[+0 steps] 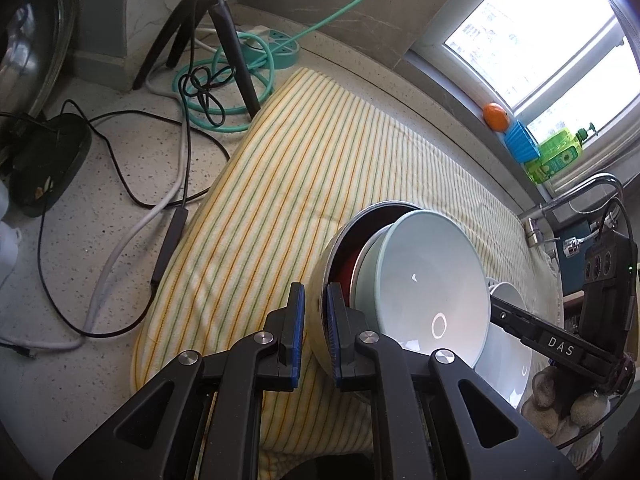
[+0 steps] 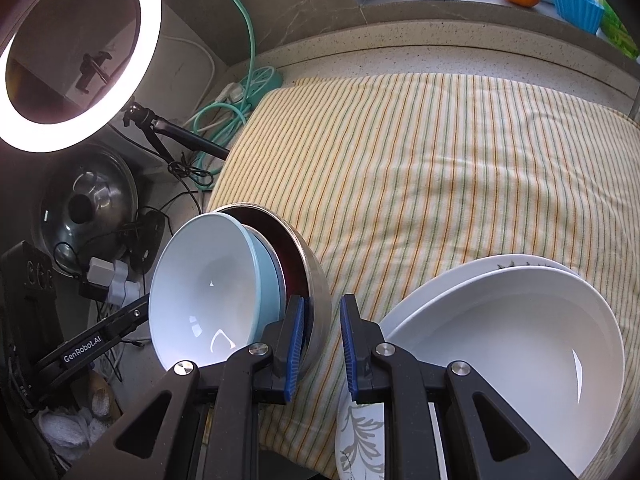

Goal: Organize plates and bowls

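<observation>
Nested stack, tilted on its edge over the striped towel (image 2: 460,168) covering the worktop (image 1: 72,320): steel bowl (image 2: 318,304) outermost, then a dark red dish (image 1: 347,268), pale blue bowl (image 2: 266,276) and white bowl (image 2: 200,292). Both tools pinch the steel rim from opposite sides, probably to keep the stack from sliding apart while it is carried. Left tool (image 1: 315,340) clenched on the rim. Right tool (image 2: 320,344) likewise. White plates (image 2: 520,352) lie just beside, on the towel.
</observation>
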